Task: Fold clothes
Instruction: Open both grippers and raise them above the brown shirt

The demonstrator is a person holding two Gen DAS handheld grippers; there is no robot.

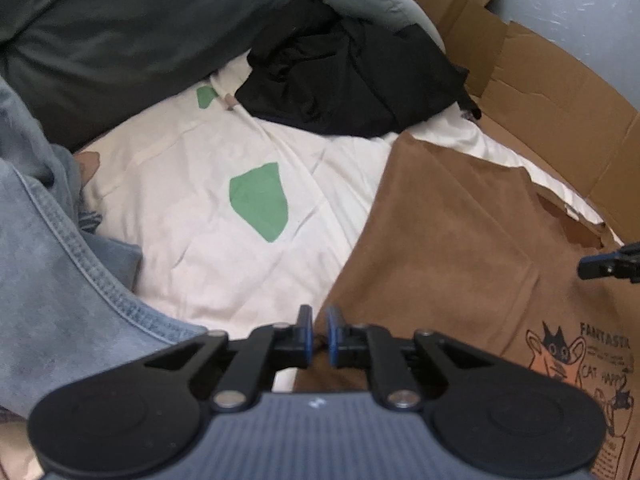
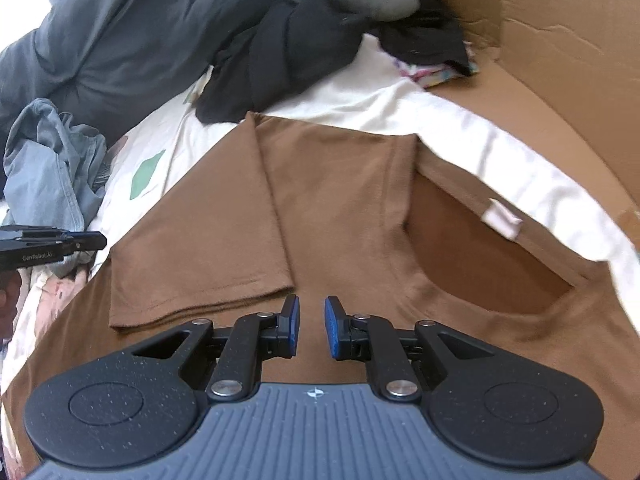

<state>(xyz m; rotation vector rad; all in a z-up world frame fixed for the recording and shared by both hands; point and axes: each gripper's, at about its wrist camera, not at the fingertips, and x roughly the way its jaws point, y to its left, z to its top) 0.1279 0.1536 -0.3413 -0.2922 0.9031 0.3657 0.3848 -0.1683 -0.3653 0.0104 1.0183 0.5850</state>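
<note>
Left wrist view: the left gripper point(image 1: 319, 322) hangs with a narrow gap between its pads and nothing in them, right over the brown T-shirt's point(image 1: 448, 232) left edge.

Right wrist view: the right gripper point(image 2: 312, 320) is released and empty; the T-shirt's folded sleeve point(image 2: 224, 240) lies just ahead-left, its neckline point(image 2: 488, 252) ahead-right.

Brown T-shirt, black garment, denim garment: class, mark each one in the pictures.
Brown T-shirt point(image 2: 340, 208): right wrist view, chest beside the folded sleeve.
Black garment point(image 1: 352, 84): left wrist view, middle of the crumpled heap.
Denim garment point(image 1: 60, 280): left wrist view, fabric beside the stitched seam.
</note>
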